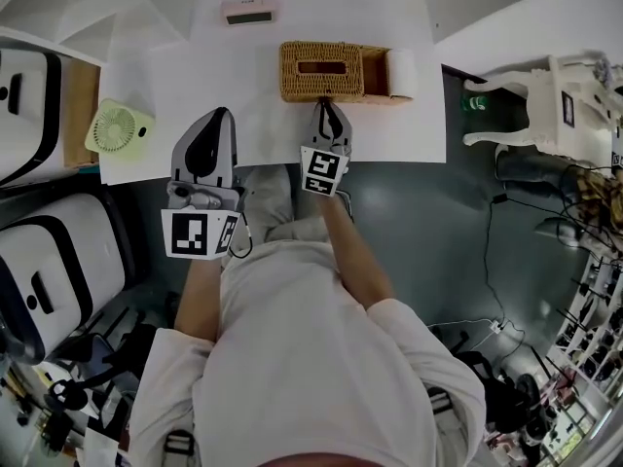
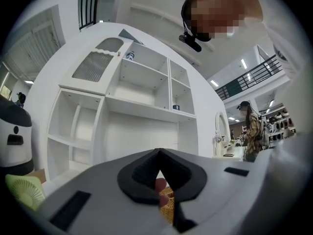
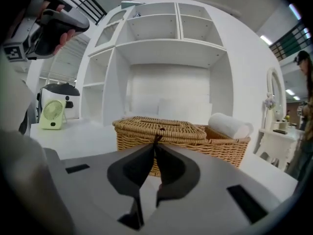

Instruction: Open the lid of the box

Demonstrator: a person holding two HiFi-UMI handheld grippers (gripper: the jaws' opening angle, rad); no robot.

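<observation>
The right gripper [image 3: 157, 142], jaws together, sat at the front edge of the box [image 3: 225, 148] lid [image 3: 164, 127]. The left gripper [image 2: 157, 156] hung closed and empty. Likely next: raise that edge.

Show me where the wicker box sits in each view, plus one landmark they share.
Head view: wicker box at top centre, on the white table.
Left gripper view: a sliver, bottom centre.
Right gripper view: dead centre.
Shared landmark: the green fan, left of the box in all three.
</observation>
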